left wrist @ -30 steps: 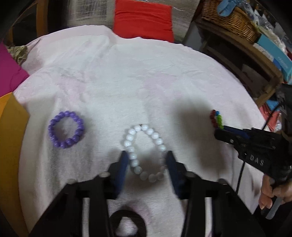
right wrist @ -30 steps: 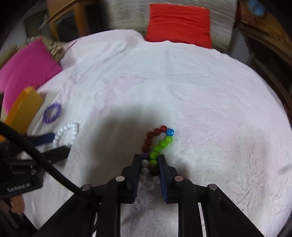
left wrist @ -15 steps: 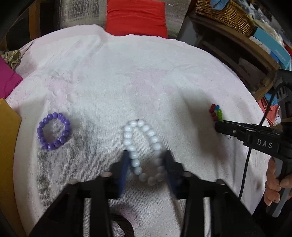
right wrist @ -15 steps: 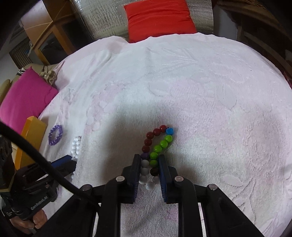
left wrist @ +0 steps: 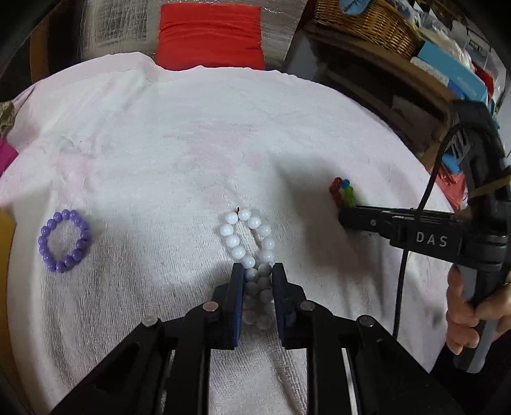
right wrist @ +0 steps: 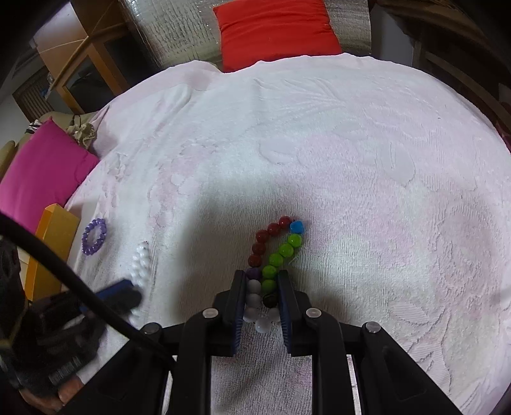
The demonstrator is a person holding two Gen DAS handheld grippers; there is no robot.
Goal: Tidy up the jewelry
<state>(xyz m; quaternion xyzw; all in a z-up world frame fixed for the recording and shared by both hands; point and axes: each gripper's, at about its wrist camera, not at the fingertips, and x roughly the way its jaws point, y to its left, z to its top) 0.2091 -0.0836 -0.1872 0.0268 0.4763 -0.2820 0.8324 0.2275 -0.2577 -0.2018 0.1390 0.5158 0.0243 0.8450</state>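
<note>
My left gripper (left wrist: 258,271) is shut on a white bead bracelet (left wrist: 247,237), squeezed into a narrow loop on the white towel (left wrist: 191,153). My right gripper (right wrist: 262,277) is shut on a multicoloured bead bracelet (right wrist: 274,245) of red, green, blue and white beads, also pinched narrow. A purple bead bracelet (left wrist: 64,240) lies loose to the left; it also shows in the right wrist view (right wrist: 94,236). The right gripper shows in the left wrist view (left wrist: 345,220), and the white bracelet in the right wrist view (right wrist: 140,261).
An orange box (right wrist: 51,252) stands at the towel's left edge, next to a pink cushion (right wrist: 38,172). A red cushion (left wrist: 210,38) lies behind the towel. A wooden shelf with a wicker basket (left wrist: 367,22) stands at the right.
My left gripper's fingers have closed in on the white bracelet, squeezing it from a wide loop into a narrow one. The right gripper stays shut on the multicoloured bracelet.
</note>
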